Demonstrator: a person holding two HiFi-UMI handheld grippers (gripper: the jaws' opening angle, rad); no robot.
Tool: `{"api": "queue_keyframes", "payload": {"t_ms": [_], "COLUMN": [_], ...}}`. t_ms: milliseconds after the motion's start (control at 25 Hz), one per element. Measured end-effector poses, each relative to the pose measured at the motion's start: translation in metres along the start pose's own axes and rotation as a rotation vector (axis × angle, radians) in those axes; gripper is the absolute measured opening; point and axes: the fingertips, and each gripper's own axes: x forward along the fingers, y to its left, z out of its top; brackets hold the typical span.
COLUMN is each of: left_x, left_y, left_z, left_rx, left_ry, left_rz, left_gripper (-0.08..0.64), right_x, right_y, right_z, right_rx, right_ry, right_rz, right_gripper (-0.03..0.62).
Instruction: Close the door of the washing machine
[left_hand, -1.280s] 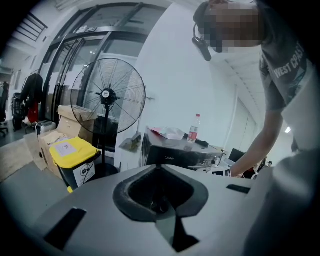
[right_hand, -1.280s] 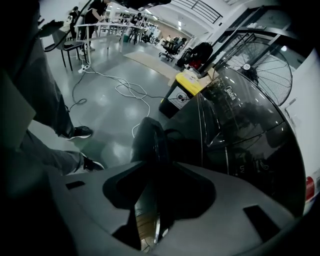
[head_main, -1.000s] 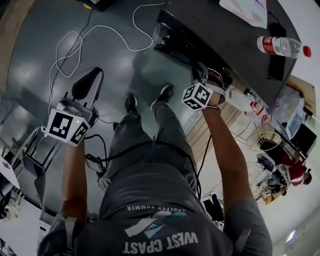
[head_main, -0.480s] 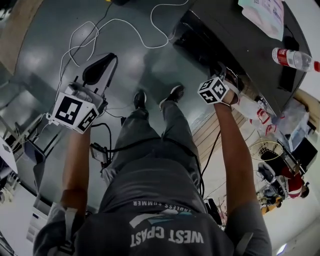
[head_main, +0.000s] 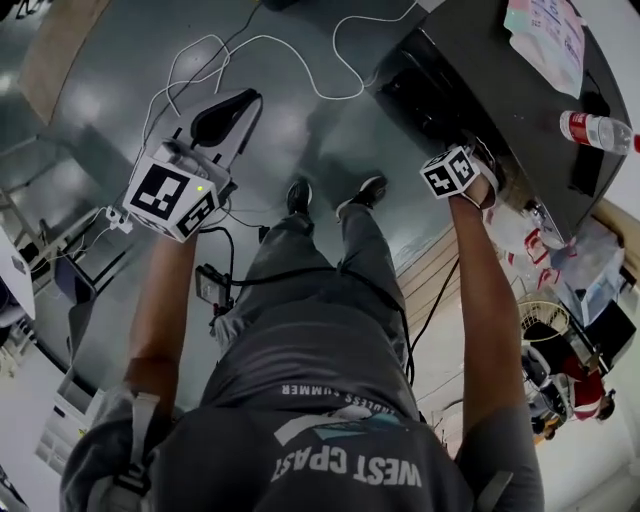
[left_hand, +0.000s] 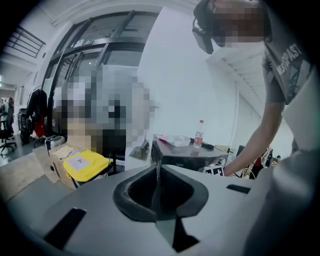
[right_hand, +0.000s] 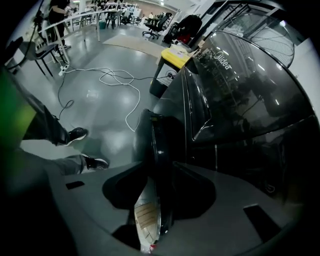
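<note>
The dark washing machine (head_main: 505, 85) stands at the upper right, its door (head_main: 425, 90) swung out toward the floor. My right gripper (head_main: 478, 165) reaches down onto the door's free edge. In the right gripper view the door's rim (right_hand: 156, 135) runs straight between the jaws of my right gripper (right_hand: 159, 167). They have just been closing a little and grip that rim. My left gripper (head_main: 235, 105) hangs over bare floor at the left, well away from the machine. In the left gripper view my left gripper (left_hand: 158, 167) is shut and holds nothing, with the washing machine (left_hand: 185, 156) beyond it.
A white cable (head_main: 300, 70) loops over the floor in front of the door. A water bottle (head_main: 595, 130) and a sheet of paper (head_main: 545, 35) lie on the machine's top. A yellow-lidded box (left_hand: 85, 164) stands behind the machine. The person's shoes (head_main: 300, 195) are close to the door.
My left gripper has lifted and drifted up the picture, still shut. My right gripper stays at the door's edge, and the view has shifted with the head.
</note>
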Motion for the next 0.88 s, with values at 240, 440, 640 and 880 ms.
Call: {"api": "queue_keyframes", "payload": {"t_ms": [240, 440, 640, 880], "left_x": [-0.015, -0.03, -0.043, -0.062], "left_y": [0.001, 0.005, 0.003, -0.004], "left_z": [0.021, 0.039, 0.057, 0.078], "left_rx": [0.051, 0.087, 0.125, 0.163], "left_ry": [-0.025, -0.044, -0.074, -0.105], "left_rz": [-0.008, -0.011, -0.034, -0.078], "left_gripper": [0.037, 0.037, 0.037, 0.037], "right_x": [-0.043, -0.112, -0.21, -0.332], "right_y": [-0.021, -0.041, -0.061, -0.086], "right_z": [0.024, 0.054, 0.088, 0.099], "right_rx": [0.042, 0.197, 0.393, 0.549], "right_ry": [-0.081, -0.251, -0.505, -0.756], "right_rz": [-0.01, -0.036, -0.011, -0.04], "right_gripper": [0.143, 0.1, 0.063, 0.046]}}
